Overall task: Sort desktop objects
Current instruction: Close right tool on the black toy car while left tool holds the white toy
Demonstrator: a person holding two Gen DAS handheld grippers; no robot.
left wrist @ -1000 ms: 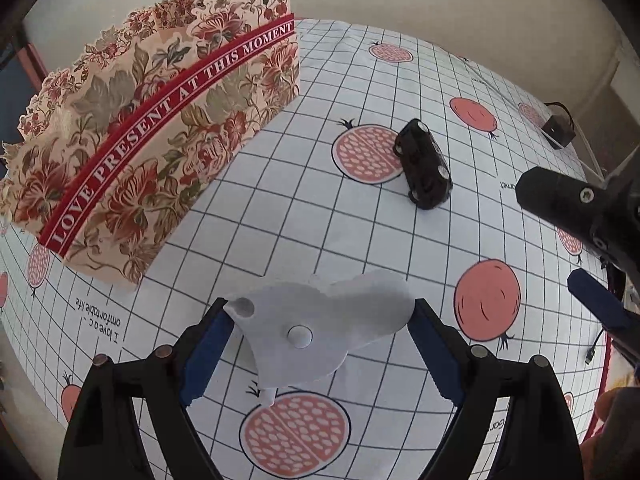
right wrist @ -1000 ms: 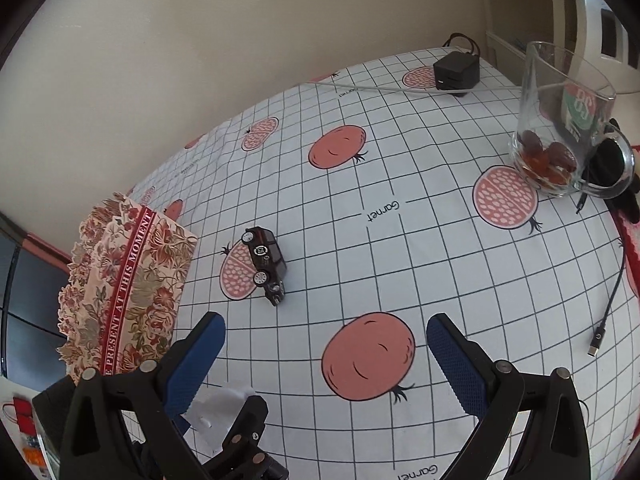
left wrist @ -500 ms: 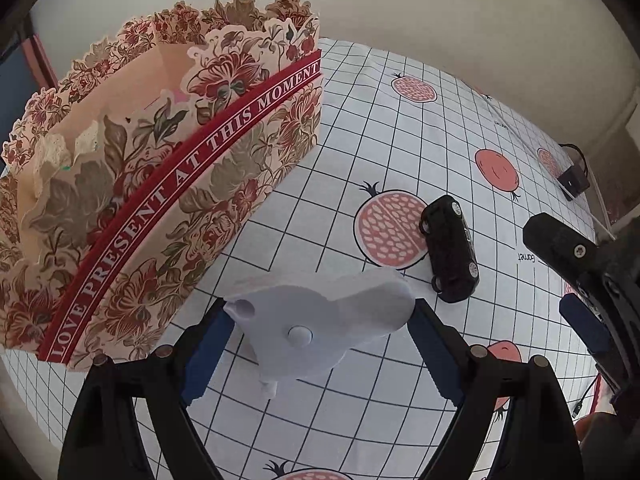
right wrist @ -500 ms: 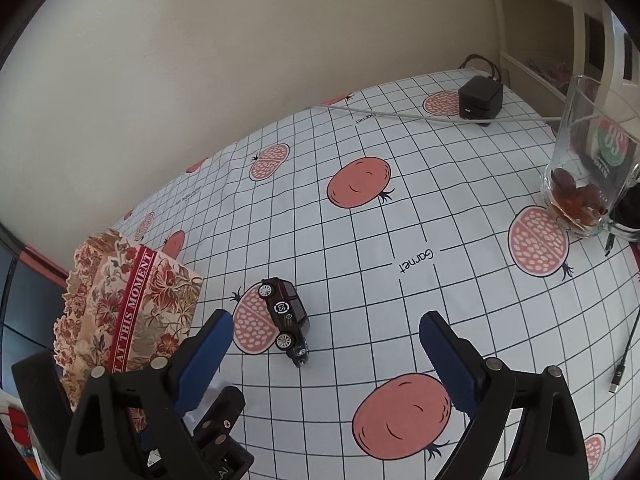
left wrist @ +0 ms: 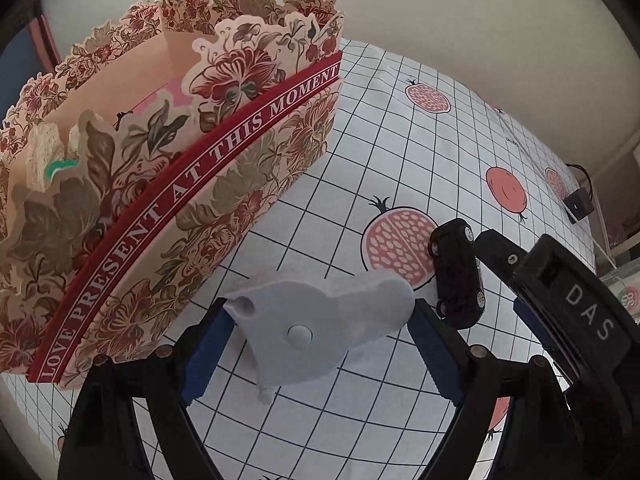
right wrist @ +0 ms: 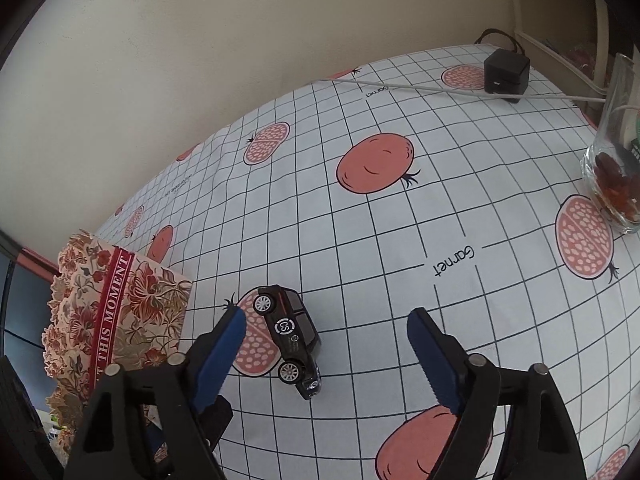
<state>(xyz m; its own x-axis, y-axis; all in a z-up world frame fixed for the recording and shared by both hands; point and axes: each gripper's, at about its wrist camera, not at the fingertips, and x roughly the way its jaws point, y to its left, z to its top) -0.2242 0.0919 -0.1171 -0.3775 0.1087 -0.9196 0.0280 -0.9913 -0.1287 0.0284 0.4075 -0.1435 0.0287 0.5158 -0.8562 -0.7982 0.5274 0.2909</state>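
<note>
The left gripper (left wrist: 320, 332) pinched a grey piece (left wrist: 320, 320) beside the half-filled box (left wrist: 168, 184), while the spread right gripper (right wrist: 326, 344) straddled the unsorted car (right wrist: 290, 336).

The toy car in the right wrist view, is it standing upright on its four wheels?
No, the black toy car lies on its side on the tablecloth, with two wheels facing the camera.
</note>
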